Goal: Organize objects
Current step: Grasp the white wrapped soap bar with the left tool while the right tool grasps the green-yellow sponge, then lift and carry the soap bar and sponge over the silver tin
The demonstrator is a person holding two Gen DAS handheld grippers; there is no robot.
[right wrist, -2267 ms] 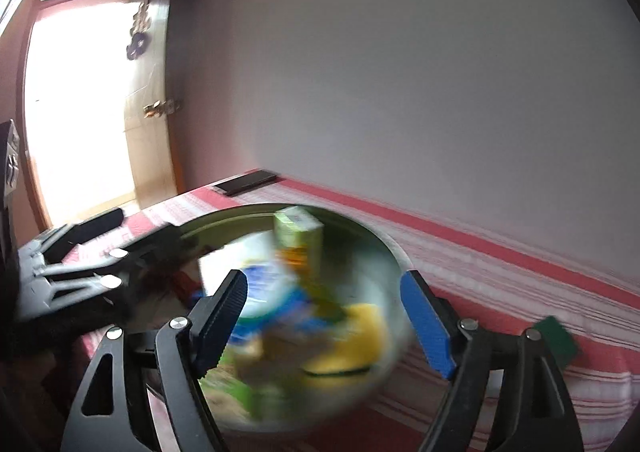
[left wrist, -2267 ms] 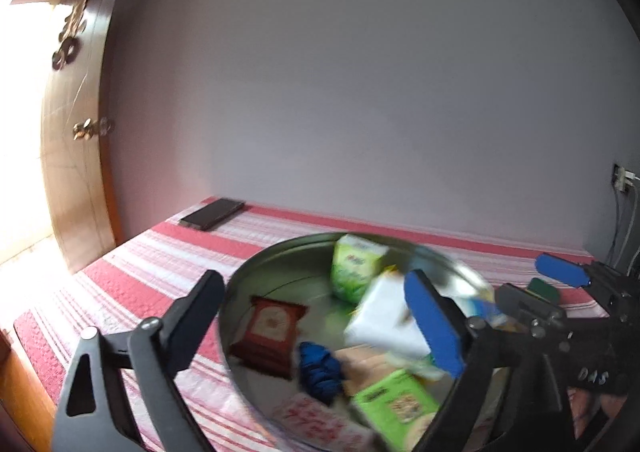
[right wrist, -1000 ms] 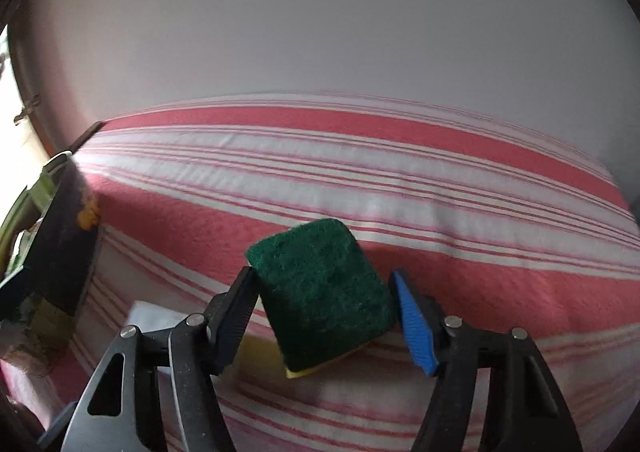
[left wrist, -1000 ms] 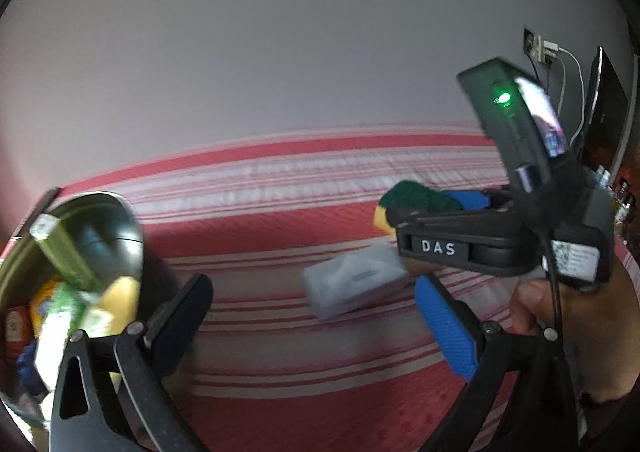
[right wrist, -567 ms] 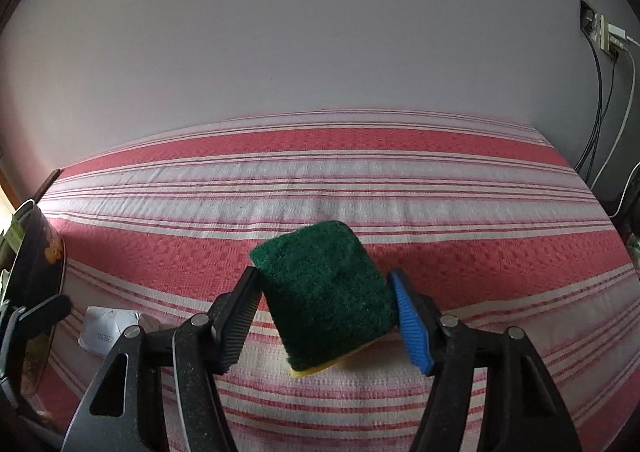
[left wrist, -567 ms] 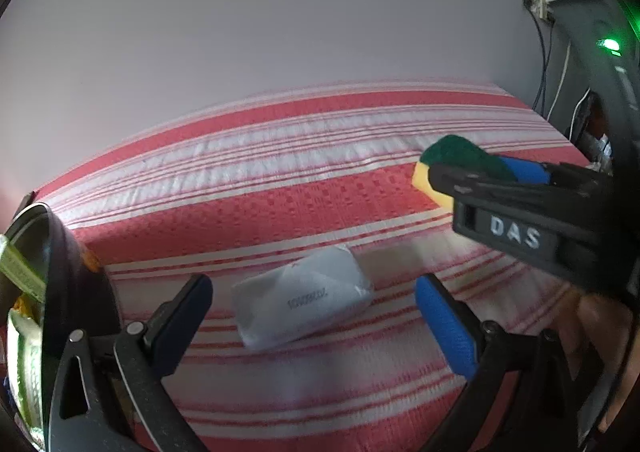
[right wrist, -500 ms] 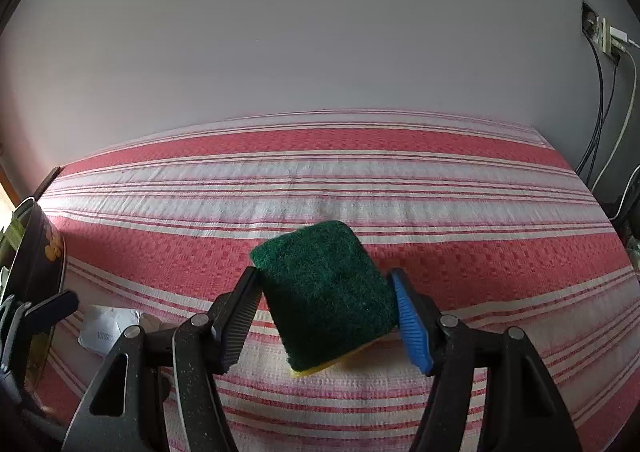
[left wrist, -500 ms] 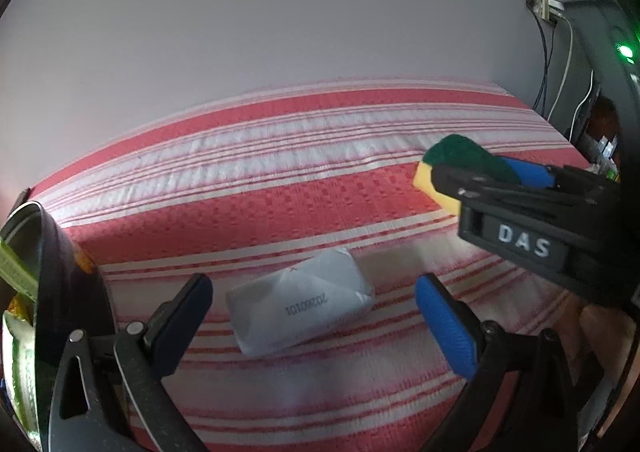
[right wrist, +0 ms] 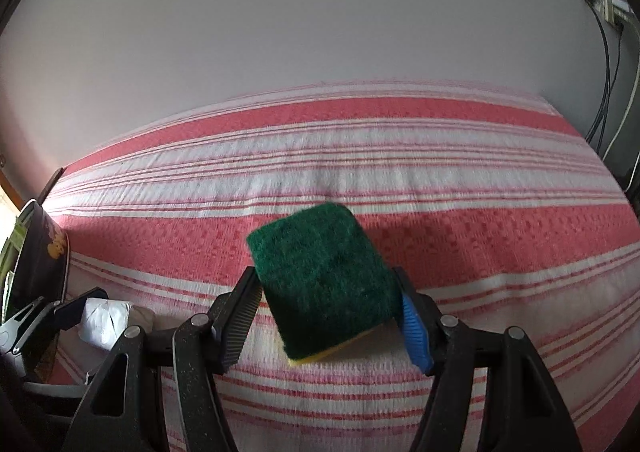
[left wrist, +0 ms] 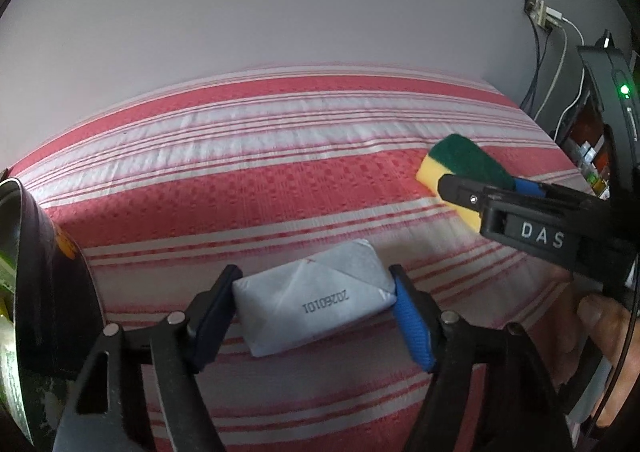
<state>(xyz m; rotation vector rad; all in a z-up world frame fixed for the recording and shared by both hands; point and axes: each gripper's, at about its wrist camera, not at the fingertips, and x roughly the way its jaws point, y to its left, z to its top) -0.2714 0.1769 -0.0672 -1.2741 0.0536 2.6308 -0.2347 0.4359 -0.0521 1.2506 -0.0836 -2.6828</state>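
Count: one white wrapped packet (left wrist: 314,294), one green-and-yellow sponge (right wrist: 326,280), one round metal tin (left wrist: 16,292) at far left, tilted, contents mostly hidden.

Left gripper (left wrist: 314,310): jaws have just been closing, now pinching the packet at both short ends; the packet lies on the cloth, printed code up.

Right gripper (right wrist: 326,316): clamped on the sponge, green side up, yellow edge showing underneath; the sponge is tilted and looks clear of the cloth. In the left view it sits right of the packet, apart from it.

A person's fingers (left wrist: 600,316) show at right, under the right gripper body. Nothing lies between packet and tin.

Surface: red-and-white striped cloth (right wrist: 400,156). Behind it a plain pale wall (right wrist: 300,12); a socket with cables (left wrist: 560,52) in the right corner.
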